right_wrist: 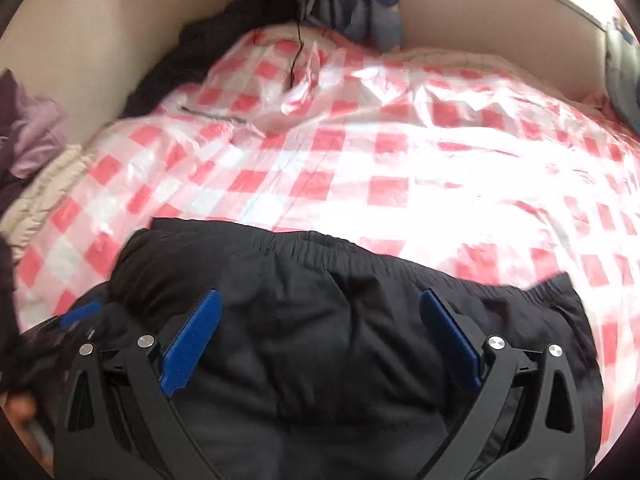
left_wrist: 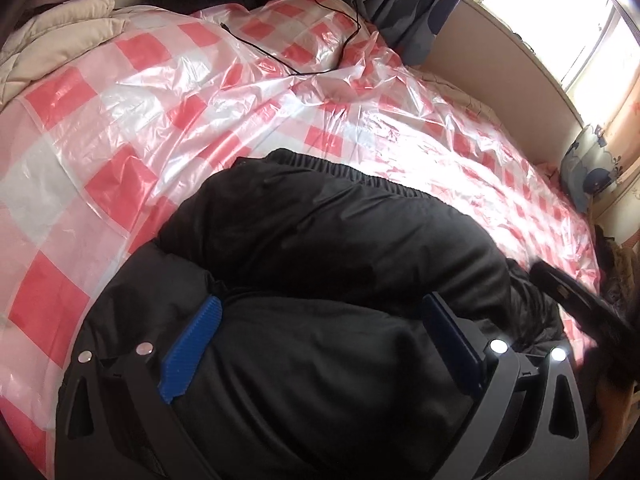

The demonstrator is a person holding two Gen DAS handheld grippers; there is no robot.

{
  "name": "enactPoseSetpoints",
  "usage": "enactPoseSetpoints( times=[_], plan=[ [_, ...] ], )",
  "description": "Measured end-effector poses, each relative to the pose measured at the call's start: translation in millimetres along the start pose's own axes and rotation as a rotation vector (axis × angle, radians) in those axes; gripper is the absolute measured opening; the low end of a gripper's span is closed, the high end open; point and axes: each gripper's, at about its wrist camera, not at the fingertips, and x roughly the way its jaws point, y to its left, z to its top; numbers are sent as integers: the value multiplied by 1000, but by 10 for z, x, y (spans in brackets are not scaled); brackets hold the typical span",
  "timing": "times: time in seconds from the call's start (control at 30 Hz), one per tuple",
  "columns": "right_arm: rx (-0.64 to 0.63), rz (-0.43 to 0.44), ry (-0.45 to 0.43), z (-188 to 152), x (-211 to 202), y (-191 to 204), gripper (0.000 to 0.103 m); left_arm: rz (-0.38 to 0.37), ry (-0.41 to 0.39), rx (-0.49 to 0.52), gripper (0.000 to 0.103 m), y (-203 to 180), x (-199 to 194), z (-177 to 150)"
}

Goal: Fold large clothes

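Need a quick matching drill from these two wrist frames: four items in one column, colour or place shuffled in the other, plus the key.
Items:
1. padded garment
2. plastic sheet
3. cable
4. gripper finger pads

Descriptions:
A. red and white check, spread over the bed
B. blue, ribbed
C. black, puffy, lying between the open jaws of both grippers
D. thin, black, trailing over the far end of the sheet

Pairs: 1-C, 2-A, 3-D, 4-B

Both the left gripper and the right gripper are open over the garment.
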Motion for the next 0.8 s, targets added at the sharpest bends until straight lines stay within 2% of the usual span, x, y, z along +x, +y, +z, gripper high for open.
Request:
enactPoseSetpoints(
  times=[0.1, 0.17, 0.23, 0.3, 0.4, 0.47, 0.53, 0.6, 0.63, 0.67, 0.7, 0.8],
  plan=[
    [14, -30, 156, -44, 650, -15, 96, 40, 4, 44, 96, -49, 102, -39],
    [28, -22, 191, -110, 737, -67, 96, 50, -4, 74, 96, -85, 109, -44],
    [26, -10, 212, -78, 639, -85, 96, 55, -1, 80, 96, -78, 121, -68],
    [33, 8, 177, -43, 381, -125, 96, 52, -8, 85, 96, -71, 115, -83],
    [42, -6, 47, -100, -233, -261, 96, 41, -18, 79, 96, -49, 76, -104],
    [58, -66, -21, -255, -550, -467, 96, 33, -26, 76, 96, -34, 60, -120],
    [104, -144, -57, -484, -686, -759, 96, 37, -26, 76, 96, -40, 58, -119],
    [180, -194, -32, -739, -579, -1098, 96, 43, -30, 81, 96, -55, 56, -123],
    [227, -188, 21, -885, -428, -1286, 96, 41, -30, 80, 96, -58, 56, -126],
    [263, -150, 37, -984, -332, -1411, 96, 29, -28, 76, 96, -60, 53, -127],
    [294, -115, 27, -1040, -320, -1484, 96, 21, -27, 77, 96, -70, 46, -132],
    [261, -118, 24, -1010, -460, -1396, 96, 48, -39, 107, 96, -113, 35, -157]
  ],
)
